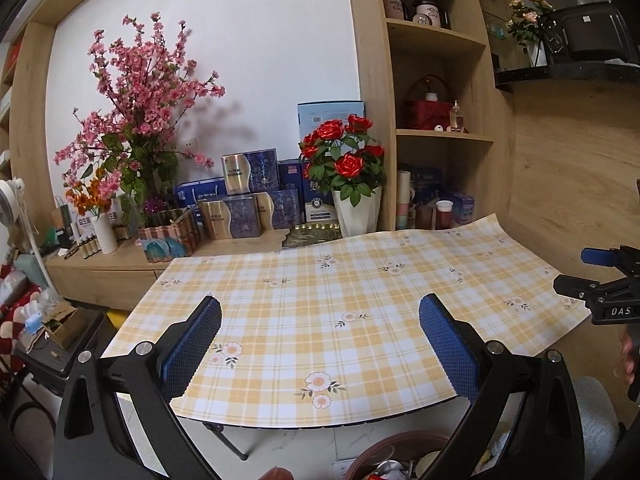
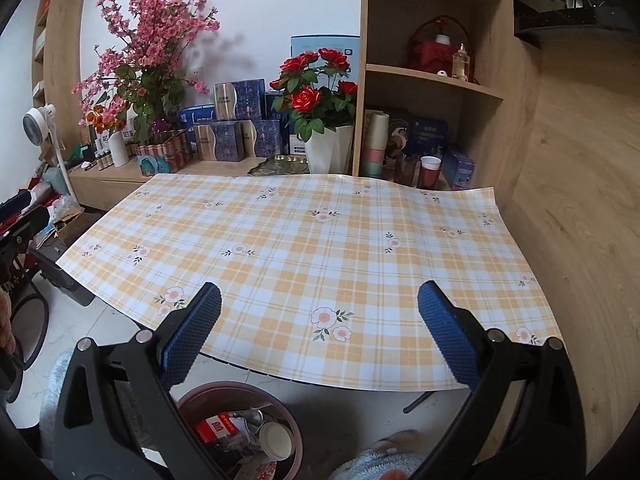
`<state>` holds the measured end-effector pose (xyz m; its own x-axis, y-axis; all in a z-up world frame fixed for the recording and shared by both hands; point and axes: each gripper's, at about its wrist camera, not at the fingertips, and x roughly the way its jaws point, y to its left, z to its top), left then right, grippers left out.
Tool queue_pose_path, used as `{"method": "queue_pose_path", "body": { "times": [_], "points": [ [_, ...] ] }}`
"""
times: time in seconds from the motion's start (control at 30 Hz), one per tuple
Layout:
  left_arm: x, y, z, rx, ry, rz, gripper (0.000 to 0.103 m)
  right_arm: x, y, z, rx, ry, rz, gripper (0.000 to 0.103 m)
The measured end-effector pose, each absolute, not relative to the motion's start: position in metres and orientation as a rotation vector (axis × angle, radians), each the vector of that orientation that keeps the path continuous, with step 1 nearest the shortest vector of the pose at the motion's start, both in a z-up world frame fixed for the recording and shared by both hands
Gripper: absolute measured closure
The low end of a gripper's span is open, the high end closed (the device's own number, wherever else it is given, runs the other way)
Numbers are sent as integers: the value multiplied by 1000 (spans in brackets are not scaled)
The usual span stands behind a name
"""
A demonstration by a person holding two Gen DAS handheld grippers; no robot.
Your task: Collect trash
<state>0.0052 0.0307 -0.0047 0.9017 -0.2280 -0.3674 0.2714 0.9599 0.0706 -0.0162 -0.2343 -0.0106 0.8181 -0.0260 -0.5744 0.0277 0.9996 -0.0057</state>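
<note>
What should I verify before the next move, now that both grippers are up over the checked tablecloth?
1. Left gripper open, nothing between its fingers: ok.
2. Right gripper open and empty: ok.
3. Tablecloth free of loose trash: ok in both views.
4. Trash bin on the floor at the near table edge, already holding a paper cup and a red pack: ok.
5. Room left in the bin: cannot tell.
6. Trash elsewhere, floor or sideboard: cannot tell.
</note>
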Motion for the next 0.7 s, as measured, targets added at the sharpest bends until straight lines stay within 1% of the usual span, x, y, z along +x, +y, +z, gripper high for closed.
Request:
{"method": "queue_pose_path", "body": {
  "times": [0.27,0.7],
  "points": [
    [3,24,-7,141,377,-265,6,-19,-238,-7,24,603,-28,6],
    [-1,27,12,116,359,-244,6,-27,-243,11,31,551,-46,6]
  ]
}}
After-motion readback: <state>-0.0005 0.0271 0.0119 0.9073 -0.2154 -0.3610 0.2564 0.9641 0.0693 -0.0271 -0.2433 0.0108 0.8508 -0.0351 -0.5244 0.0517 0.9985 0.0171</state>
